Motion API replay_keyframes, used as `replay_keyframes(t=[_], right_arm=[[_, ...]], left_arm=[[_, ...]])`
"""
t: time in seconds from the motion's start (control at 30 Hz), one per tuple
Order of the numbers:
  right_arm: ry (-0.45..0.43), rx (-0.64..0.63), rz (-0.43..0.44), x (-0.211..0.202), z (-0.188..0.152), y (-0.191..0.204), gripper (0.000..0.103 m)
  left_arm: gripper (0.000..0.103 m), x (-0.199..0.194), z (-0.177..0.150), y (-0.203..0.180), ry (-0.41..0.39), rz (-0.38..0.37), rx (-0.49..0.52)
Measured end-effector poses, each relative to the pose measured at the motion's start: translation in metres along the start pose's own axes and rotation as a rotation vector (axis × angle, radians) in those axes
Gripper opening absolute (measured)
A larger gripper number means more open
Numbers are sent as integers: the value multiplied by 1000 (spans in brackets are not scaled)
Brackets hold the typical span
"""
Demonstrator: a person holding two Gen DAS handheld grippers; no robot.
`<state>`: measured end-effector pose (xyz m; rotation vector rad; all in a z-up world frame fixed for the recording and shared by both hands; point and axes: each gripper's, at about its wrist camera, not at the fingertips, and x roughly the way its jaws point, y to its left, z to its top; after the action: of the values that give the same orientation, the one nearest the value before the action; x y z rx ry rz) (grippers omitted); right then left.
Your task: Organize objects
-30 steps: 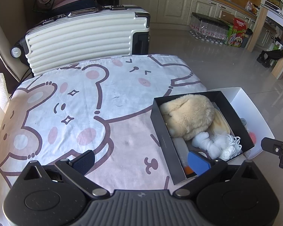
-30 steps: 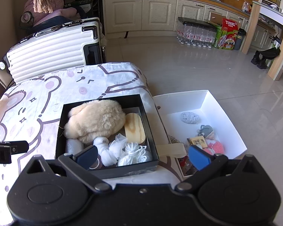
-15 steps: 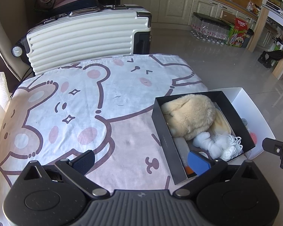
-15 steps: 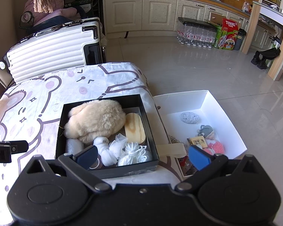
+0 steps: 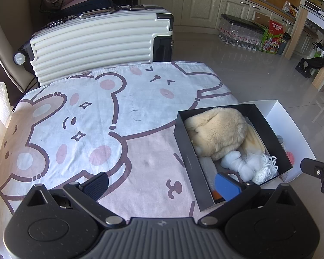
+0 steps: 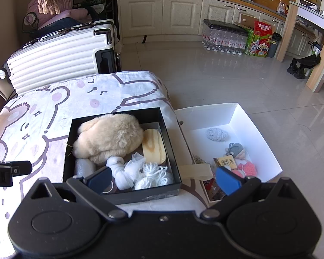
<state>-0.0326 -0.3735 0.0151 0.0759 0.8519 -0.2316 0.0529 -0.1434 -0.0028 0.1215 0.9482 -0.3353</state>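
A black box (image 6: 122,192) sits on the bear-print cloth (image 5: 86,118) at its right edge. It holds a beige plush (image 6: 110,137), a wooden oval (image 6: 154,146), white yarn (image 6: 150,176) and white cloth bundles. The box also shows in the left wrist view (image 5: 188,151). A white box (image 6: 263,142) beside the table holds a grey knit piece (image 6: 217,134), a small grey toy (image 6: 235,149), a pink knit item (image 6: 247,168) and a small carton. My left gripper (image 5: 162,183) is open and empty above the cloth. My right gripper (image 6: 162,180) is open and empty above the black box's near edge.
A white ribbed suitcase (image 5: 101,41) lies behind the table. Kitchen cabinets (image 6: 162,15), packs of water bottles (image 6: 224,36) and a green carton (image 6: 259,41) stand across the tiled floor. Black shoes (image 6: 302,64) lie by a wooden post.
The left gripper has drifted slightly, so the scene sits a touch lower and to the right in its view. The right gripper has not moved.
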Motion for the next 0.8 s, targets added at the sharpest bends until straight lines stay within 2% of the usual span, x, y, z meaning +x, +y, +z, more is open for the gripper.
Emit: replay_keyframes(t=[0.8], right_arm=[[1, -1, 0, 0, 0, 1, 103]], left_arm=[[103, 0, -2, 1, 2, 3, -1]])
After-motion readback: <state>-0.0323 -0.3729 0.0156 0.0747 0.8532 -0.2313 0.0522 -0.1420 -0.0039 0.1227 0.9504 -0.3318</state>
